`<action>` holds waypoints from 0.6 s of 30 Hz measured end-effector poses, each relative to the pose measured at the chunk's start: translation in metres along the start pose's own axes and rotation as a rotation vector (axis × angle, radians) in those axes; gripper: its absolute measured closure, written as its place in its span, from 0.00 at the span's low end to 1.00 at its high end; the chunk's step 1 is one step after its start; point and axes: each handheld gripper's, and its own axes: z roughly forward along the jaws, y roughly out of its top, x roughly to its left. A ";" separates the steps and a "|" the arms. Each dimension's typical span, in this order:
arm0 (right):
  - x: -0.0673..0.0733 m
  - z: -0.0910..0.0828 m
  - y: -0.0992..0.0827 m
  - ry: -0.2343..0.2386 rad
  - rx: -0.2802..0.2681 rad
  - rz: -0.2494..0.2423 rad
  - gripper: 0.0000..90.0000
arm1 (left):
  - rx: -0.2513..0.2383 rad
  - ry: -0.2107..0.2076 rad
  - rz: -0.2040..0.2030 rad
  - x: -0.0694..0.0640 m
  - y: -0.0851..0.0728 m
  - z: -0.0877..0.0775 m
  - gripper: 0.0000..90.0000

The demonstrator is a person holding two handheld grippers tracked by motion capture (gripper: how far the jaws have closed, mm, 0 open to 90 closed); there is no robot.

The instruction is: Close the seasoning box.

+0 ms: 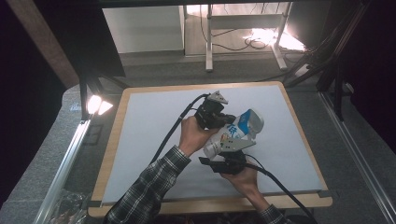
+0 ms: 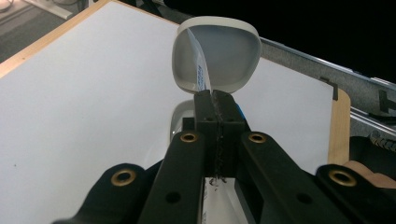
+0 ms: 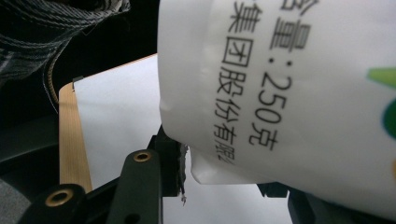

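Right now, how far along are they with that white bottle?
Done: the white bottle is lifted off the table. In hand: the right claw grips its body while the left claw, shut, pinches a thin label strip at its side. Left: apparently pulling that strip free; it's not off yet.

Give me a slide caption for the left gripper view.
Left gripper pinches a thin flap of the white bottle's label, the bottle's base facing the camera above the white table mat.
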 end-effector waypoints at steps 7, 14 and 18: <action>0.000 0.000 0.000 0.000 -0.002 -0.002 0.66 | 0.001 0.000 -0.001 0.000 0.001 0.000 1.00; 0.001 0.001 0.000 0.001 -0.004 -0.002 0.65 | 0.002 0.003 -0.001 0.000 0.002 0.000 1.00; 0.001 0.001 0.001 0.002 -0.006 -0.001 0.65 | 0.004 0.003 0.002 0.000 0.002 0.000 1.00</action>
